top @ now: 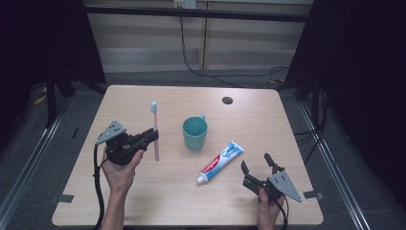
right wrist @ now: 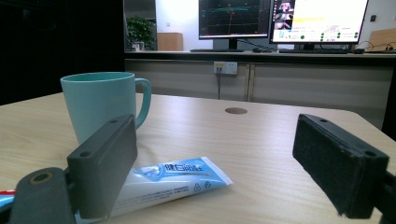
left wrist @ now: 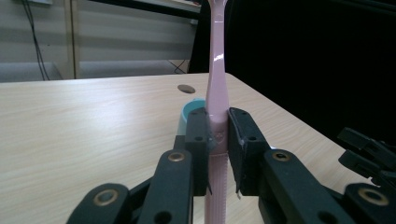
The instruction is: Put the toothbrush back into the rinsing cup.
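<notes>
Left gripper (top: 152, 135) clamped upright pink plastic toothbrush (top: 154, 128), lifted left of teal ceramic mug (top: 195, 132); not yet inside. Right gripper (top: 257, 164) wide open, empty, near white toothpaste tube (top: 220, 162).

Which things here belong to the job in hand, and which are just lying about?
In the job:
- toothbrush, held upright in the left hand-held gripper
- cup, close beside the toothbrush
- toothpaste, lying in front of the open right hand-held gripper

Lying about:
- cables on the floor beyond the table
- monitors on the far desk
</notes>
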Motion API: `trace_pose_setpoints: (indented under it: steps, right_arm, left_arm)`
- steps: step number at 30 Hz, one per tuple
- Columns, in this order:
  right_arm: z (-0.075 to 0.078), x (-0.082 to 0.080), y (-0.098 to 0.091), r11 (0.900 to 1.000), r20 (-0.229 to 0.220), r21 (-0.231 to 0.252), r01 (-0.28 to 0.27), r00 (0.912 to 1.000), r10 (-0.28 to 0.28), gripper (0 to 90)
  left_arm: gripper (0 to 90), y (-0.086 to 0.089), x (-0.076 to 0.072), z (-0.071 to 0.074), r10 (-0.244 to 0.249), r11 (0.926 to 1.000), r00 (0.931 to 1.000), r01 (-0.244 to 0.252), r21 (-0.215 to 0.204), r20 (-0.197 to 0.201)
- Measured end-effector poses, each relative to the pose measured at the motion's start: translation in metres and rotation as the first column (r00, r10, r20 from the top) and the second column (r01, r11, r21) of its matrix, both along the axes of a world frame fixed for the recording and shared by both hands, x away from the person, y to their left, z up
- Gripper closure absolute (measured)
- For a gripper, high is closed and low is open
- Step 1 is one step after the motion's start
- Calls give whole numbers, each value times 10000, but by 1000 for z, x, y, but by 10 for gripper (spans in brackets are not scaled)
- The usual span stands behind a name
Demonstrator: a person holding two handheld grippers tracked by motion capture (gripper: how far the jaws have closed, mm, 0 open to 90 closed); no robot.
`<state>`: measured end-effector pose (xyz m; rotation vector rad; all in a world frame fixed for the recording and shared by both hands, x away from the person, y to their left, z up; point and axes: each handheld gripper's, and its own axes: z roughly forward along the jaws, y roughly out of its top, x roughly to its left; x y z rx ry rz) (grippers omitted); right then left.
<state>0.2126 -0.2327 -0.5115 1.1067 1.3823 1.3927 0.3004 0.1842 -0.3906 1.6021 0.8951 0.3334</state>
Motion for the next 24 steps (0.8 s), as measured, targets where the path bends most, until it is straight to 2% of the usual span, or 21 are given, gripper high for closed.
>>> trace_pose_setpoints:
  steps: [4, 7, 10, 20, 24]
  right_arm:
    - [0, 0, 0, 10000, 0, 0, -1, 10000, 1, 133]
    - [0, 0, 0, 10000, 0, -2, -1, 10000, 1, 132]
    - [0, 0, 0, 10000, 0, 0, -1, 10000, 1, 133]
    - [0, 0, 0, 10000, 3, -1, -1, 10000, 1, 133]
    - [0, 0, 0, 10000, 2, 0, 0, 10000, 0, 133]
  left_arm:
    - [792, -7, 1, 6, -144, 9999, 9993, 143, 53, 346]
    - [792, -12, 3, 10, -140, 9999, 9989, 136, 75, 438]
    - [792, -16, 8, 13, -196, 9994, 9981, 180, 280, 580]
    - [792, -24, 16, 18, -361, 9991, 9977, 348, 222, 575]
    - [792, -28, 18, 22, -412, 9988, 9964, 390, 306, 745]
